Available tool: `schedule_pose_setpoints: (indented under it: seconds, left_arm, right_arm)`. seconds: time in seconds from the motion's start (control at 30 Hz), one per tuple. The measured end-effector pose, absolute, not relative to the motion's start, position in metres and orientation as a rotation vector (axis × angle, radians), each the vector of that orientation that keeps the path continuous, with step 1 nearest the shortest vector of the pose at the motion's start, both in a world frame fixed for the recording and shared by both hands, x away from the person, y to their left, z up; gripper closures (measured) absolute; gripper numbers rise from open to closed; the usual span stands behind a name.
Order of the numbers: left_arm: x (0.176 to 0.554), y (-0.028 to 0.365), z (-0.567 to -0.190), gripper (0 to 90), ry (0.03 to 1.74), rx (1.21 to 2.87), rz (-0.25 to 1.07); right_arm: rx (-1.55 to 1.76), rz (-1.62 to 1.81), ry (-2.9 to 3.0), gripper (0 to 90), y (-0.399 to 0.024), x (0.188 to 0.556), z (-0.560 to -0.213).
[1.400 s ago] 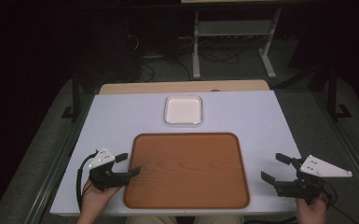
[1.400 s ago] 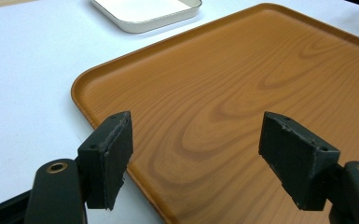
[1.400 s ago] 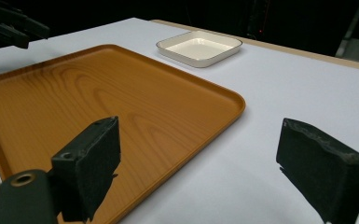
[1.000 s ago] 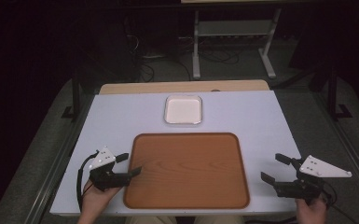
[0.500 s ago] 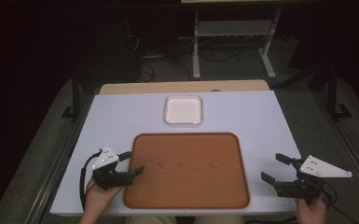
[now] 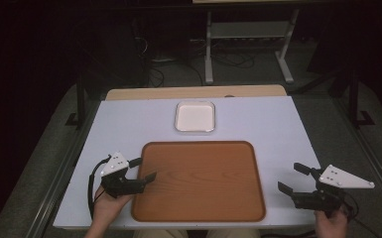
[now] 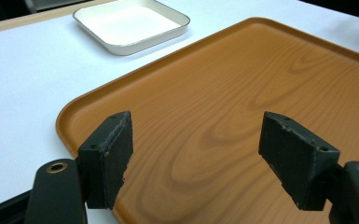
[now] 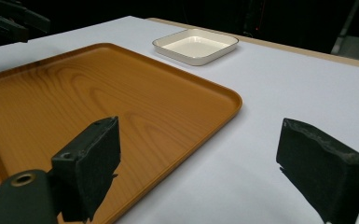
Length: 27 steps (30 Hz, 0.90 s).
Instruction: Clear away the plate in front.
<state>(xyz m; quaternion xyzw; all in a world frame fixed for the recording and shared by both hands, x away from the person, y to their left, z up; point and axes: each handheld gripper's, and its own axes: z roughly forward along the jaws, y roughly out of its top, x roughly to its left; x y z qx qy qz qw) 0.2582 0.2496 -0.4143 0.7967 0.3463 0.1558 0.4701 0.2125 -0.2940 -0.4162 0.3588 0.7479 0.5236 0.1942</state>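
Dark floor and a metal stand lay beyond the white table [image 6: 258,124] where you worked. Largest on it was the wooden tray [image 6: 201,181], empty, lying at the near middle with its long axis running from your left to your right. Behind its far edge, a little apart, sat the small white dish [image 6: 195,117], also empty. Your left gripper [image 6: 144,169] was the nearer one: its jaws stood wide open at the tray's left rim, one jaw over the wood and the other at the edge, so the tray lay straight ahead of it and to its right. Your right gripper [image 6: 290,178] was open too, holding nothing, and stood off the tray's right edge over bare table. I judge the left hand better placed to take the rim first.
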Motion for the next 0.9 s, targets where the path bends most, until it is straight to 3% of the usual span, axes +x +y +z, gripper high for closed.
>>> schedule_pose_setpoints:
  seconds: [0.9]
  left_arm:
    - [0.299, 0.223, -0.406, 29.6, 0.866, 1.986, 0.284]
  right_arm:
    - [1.012, 1.467, 2.093, 12.6, -0.292, 0.214, -0.417]
